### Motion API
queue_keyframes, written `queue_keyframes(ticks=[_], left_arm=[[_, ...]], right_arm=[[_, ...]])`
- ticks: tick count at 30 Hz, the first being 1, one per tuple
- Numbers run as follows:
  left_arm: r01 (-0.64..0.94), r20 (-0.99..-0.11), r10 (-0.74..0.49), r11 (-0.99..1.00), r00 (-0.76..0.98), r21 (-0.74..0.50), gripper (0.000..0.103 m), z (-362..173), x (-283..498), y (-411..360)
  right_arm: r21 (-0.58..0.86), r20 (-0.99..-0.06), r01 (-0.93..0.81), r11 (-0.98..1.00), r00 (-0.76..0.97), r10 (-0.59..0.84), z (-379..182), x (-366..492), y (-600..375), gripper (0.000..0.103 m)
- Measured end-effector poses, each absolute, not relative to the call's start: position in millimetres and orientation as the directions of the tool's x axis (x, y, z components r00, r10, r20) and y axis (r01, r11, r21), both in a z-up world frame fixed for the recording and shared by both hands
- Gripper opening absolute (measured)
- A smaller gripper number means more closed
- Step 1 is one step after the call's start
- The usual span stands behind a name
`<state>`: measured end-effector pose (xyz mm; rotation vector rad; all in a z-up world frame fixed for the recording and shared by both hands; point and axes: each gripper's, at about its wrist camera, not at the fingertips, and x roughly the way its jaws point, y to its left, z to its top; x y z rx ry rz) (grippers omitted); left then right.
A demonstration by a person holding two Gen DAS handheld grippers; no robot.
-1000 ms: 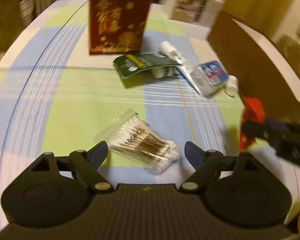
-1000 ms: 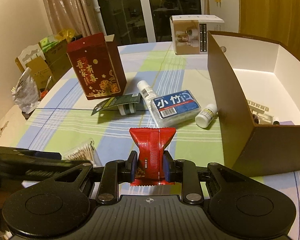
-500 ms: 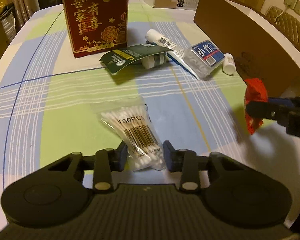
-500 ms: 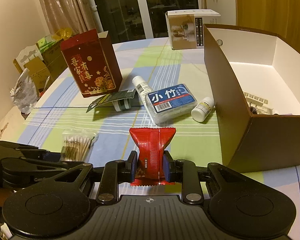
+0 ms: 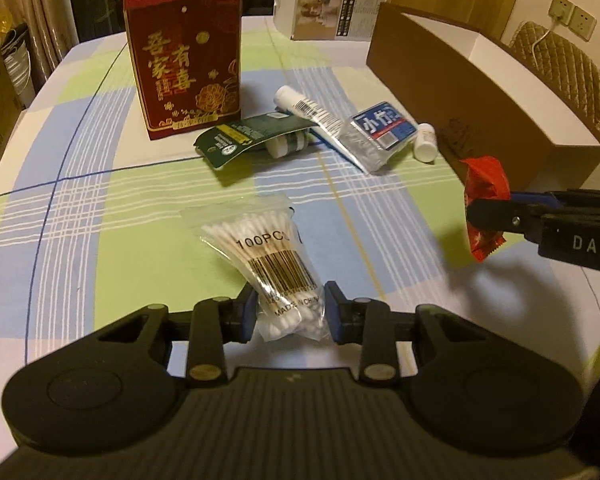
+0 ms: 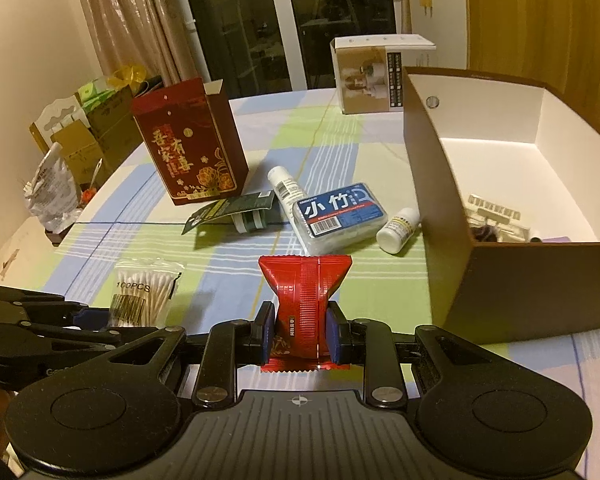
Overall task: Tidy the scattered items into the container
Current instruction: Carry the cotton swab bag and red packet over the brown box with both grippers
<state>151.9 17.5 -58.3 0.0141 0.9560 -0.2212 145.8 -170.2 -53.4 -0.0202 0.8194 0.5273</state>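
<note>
carrying is the step in hand: each hand-held gripper already has its load. the left hand-held gripper (image 5: 289,312) is clenched on the lower end of the cotton swab bag (image 5: 262,254), which sits near the front of the counter (image 5: 100,184); whether the bag's far end is clear of the cloth i cannot tell. the right hand-held gripper (image 6: 299,334) is clamped on the red snack packet (image 6: 305,302), held above the counter just short of the brown container (image 6: 440,200).

next, i judge, both loads must go up and over the container's tall near wall, then be let go inside. the box has white room within; some small items lie at its near end.

on the way from the left, the floss box (image 5: 380,132), small white bottle (image 5: 425,142), white tube (image 5: 306,108) and dark green packet (image 5: 252,138) lie clustered, with the red gift bag (image 5: 186,56) standing behind. the front of the counter is open.
</note>
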Motion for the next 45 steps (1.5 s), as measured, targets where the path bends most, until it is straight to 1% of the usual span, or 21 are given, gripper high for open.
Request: queue_keyframes(ticks=[11,26,36,45], left_arm=[[0.227,-0.793,-0.186,0.972,0.58,-0.061,0.029,-18,123,-12],[0.305,-0.754,-0.234,0.951,0.614,-0.046,0.029,26,105,-60],[0.395,-0.724,-0.293,0.918,0.625,-0.032,0.029,48,124,-103],[0.492,-0.689,-0.365,0.87,0.627,-0.013,0.029,67,161,-157]], right_arm=[[0.183,-0.677,-0.408,0.894,0.607,0.416,-15,118,-201,0.029],[0.178,-0.653,-0.32,0.931,0.669,0.355,22,97,-256,0.029],[0.162,-0.628,-0.263,0.951,0.716,0.305,40,116,-294,0.029],[0.137,-0.604,-0.222,0.965,0.753,0.259,53,158,-328,0.029]])
